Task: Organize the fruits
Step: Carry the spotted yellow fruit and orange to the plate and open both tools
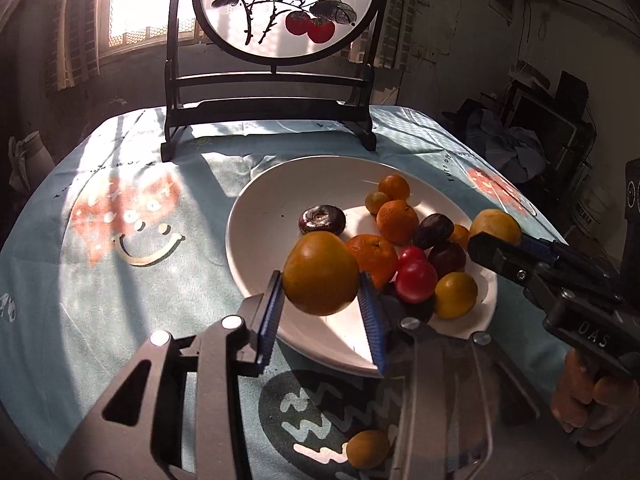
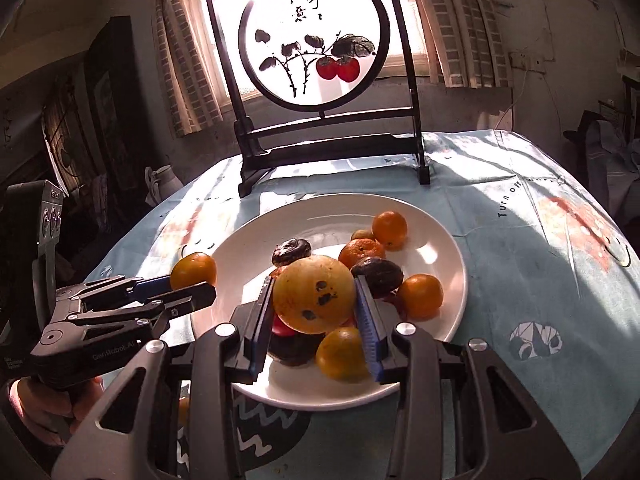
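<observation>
My left gripper (image 1: 320,280) is shut on a round orange-yellow fruit (image 1: 320,268), held just above the near rim of the white plate (image 1: 272,196). In the right wrist view this gripper (image 2: 192,286) comes in from the left with the same fruit (image 2: 193,269) at its tip. My right gripper (image 2: 314,284) is shut on a yellow fruit with dark spots (image 2: 314,296), over the fruit heaped on the plate (image 2: 436,248). In the left wrist view the right gripper (image 1: 500,240) and its yellow fruit (image 1: 495,224) hang at the plate's right edge. Several tangerines (image 1: 396,222), dark plums (image 1: 322,219) and red fruits (image 1: 416,286) lie on the plate.
One small orange fruit (image 1: 367,449) lies on the blue printed tablecloth (image 1: 120,280), near the front and below my left gripper. A round painted screen on a black stand (image 2: 320,148) rises behind the plate. A person's hand (image 1: 588,396) holds the right gripper's handle.
</observation>
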`<action>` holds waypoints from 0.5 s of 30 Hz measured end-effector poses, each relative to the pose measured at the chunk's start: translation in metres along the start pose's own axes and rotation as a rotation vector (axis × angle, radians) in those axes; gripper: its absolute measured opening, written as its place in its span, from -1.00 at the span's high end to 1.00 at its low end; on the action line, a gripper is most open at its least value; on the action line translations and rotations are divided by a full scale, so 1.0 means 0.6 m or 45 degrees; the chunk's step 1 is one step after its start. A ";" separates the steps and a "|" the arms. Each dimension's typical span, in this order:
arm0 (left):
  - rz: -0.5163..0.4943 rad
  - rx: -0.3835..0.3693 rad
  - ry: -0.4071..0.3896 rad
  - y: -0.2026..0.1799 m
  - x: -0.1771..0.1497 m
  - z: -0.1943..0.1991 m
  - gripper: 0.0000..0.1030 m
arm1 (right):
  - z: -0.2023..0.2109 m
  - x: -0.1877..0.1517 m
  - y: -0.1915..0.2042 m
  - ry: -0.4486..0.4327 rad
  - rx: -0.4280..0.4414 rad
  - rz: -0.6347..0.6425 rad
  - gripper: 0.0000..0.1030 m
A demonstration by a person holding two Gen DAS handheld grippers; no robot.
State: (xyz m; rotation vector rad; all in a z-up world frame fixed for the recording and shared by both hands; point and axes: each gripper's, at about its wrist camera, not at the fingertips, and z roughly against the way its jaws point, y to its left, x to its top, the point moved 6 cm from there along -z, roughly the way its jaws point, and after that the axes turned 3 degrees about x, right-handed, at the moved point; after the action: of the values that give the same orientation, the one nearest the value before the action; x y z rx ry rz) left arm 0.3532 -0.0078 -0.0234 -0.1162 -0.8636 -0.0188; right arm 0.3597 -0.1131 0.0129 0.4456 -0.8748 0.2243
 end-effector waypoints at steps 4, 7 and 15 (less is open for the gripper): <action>-0.001 0.078 -0.035 0.006 0.011 -0.006 -0.47 | -0.026 0.004 -0.014 0.044 -0.060 -0.008 0.17; -0.019 0.133 -0.151 0.014 0.015 0.034 -0.69 | -0.014 -0.001 -0.010 0.050 -0.030 -0.007 0.17; 0.000 0.184 -0.081 0.036 -0.031 0.047 -0.79 | 0.020 -0.029 0.043 0.071 0.012 0.105 0.17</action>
State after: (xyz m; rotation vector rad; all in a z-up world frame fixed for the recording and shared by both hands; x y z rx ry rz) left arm 0.3213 0.0158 -0.0216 0.0183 -0.9255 0.0475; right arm 0.3311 -0.0960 0.0134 0.4105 -0.8387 0.3155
